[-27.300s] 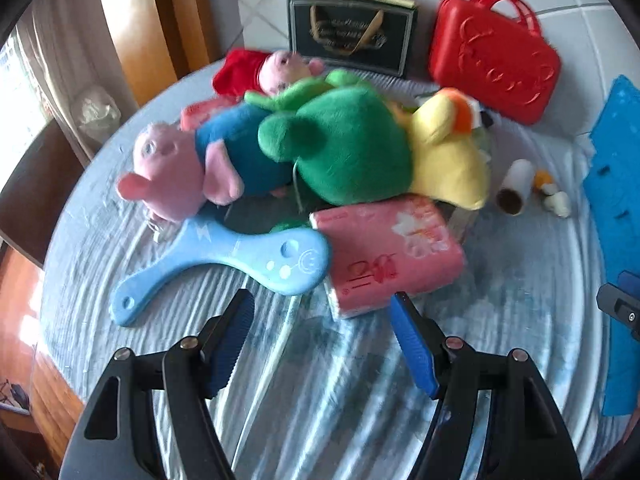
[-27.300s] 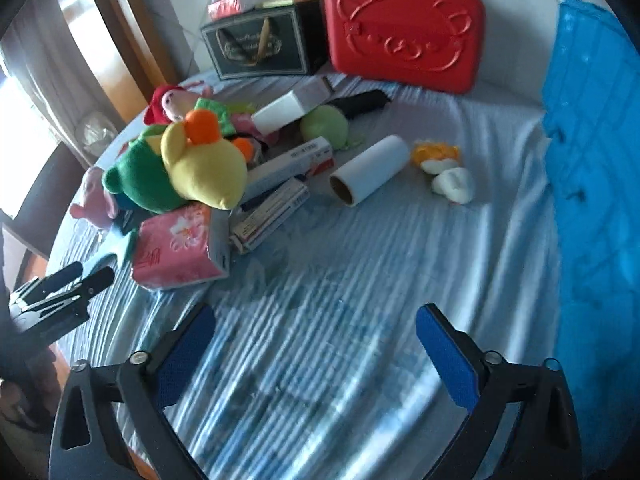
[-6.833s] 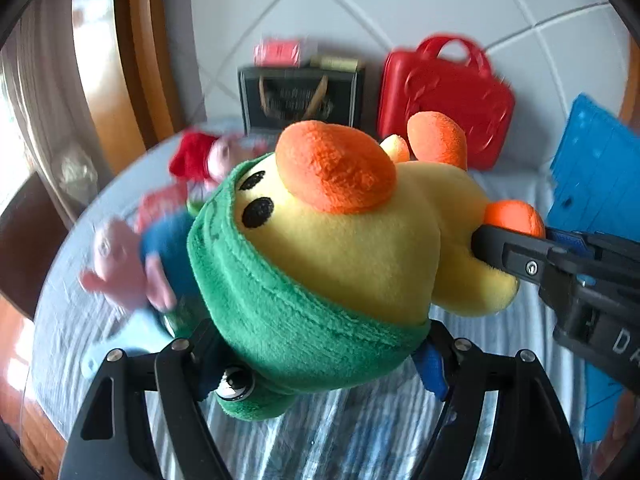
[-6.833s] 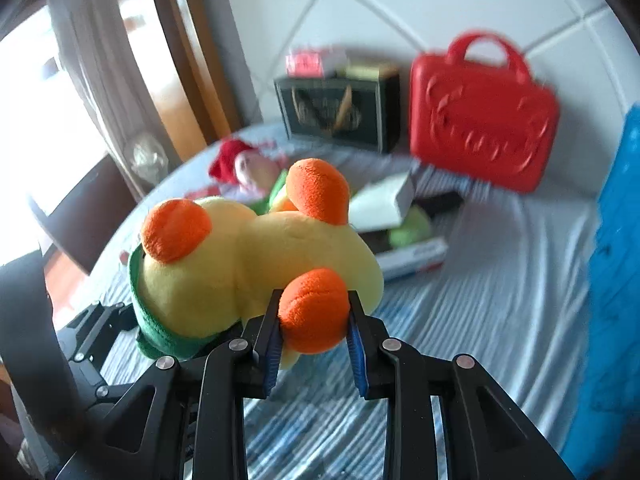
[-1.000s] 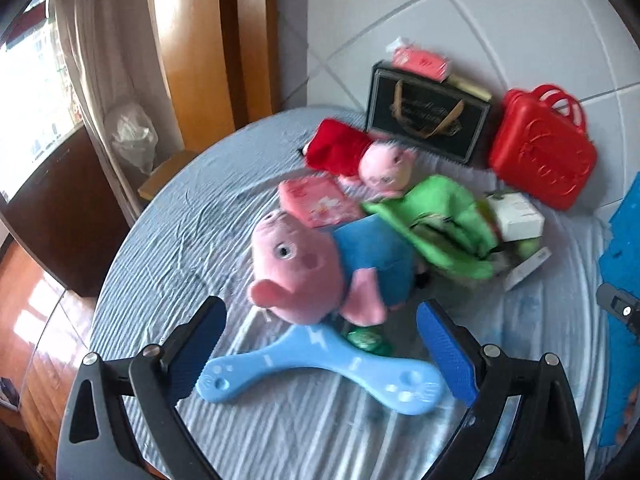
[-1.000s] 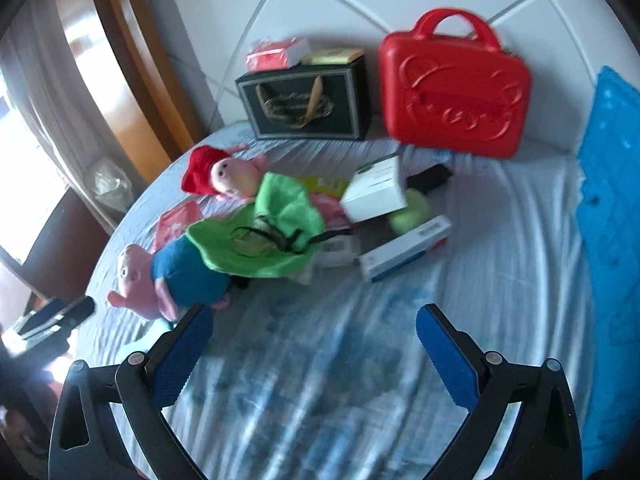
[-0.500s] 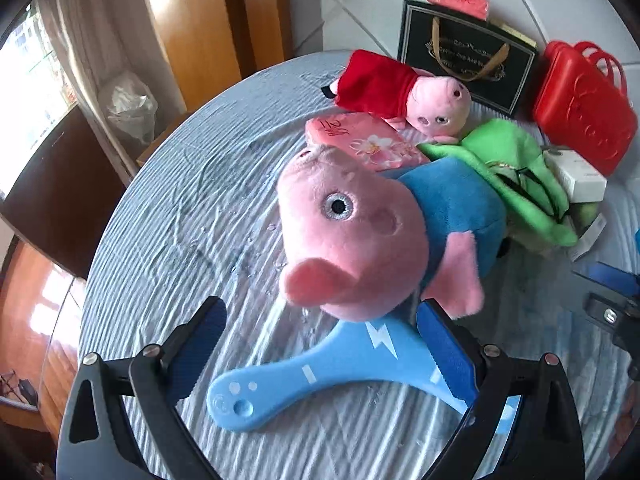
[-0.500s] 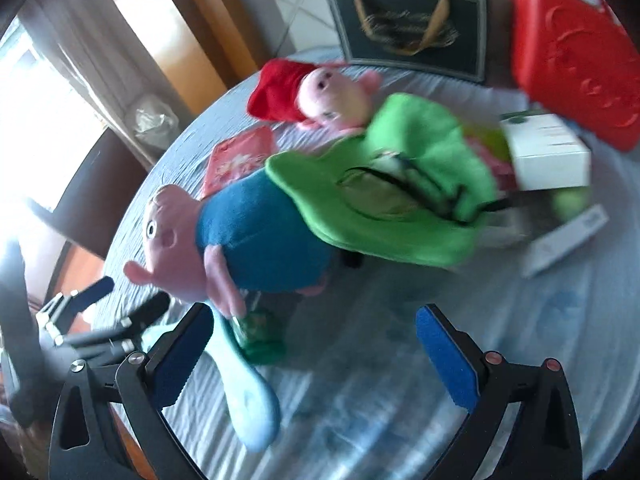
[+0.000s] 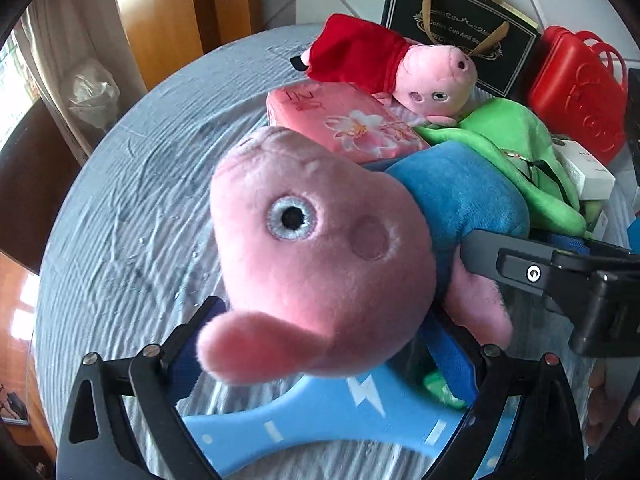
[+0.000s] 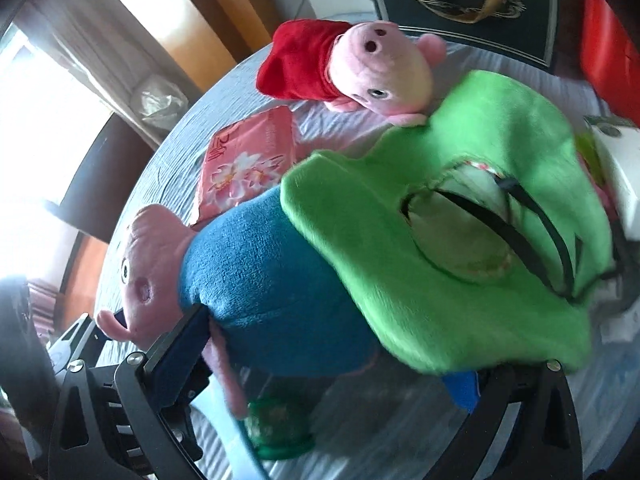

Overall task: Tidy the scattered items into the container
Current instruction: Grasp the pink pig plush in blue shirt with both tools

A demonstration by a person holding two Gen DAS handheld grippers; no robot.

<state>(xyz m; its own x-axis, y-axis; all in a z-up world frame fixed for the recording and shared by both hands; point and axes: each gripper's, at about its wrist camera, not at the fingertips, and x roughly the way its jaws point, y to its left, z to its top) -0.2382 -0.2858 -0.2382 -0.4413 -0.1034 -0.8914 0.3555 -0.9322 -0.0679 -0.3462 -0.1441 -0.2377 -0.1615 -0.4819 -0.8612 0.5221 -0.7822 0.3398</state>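
Filling the centre of your left wrist view is the pink head of the blue-bodied pig plush [image 9: 320, 264], which sits between the fingers of your left gripper [image 9: 324, 356]; the blue pads flank the head at lower left and lower right, jaws spread fairly wide, and you cannot tell from here whether they actually press on it. Your right gripper [image 10: 328, 356] straddles the same toy's blue body in the lower half of its own view, one pad against the body beside the pink arm, the other half hidden under the green plush piece [image 10: 460, 240]; whether it grips is likewise unclear. That green piece lies draped over the pig's back end. Under the head, at the bottom of the left view, lies the light blue plastic paddle [image 9: 320, 428] on the grey-blue tablecloth [image 9: 132, 208]. Toward the upper middle sit a pink tissue pack [image 9: 344, 120] and the red-dressed pig plush [image 9: 392, 64]. Behind these, in the upper right, stand a black gift bag [image 9: 456, 28] and a red case [image 9: 576, 92].
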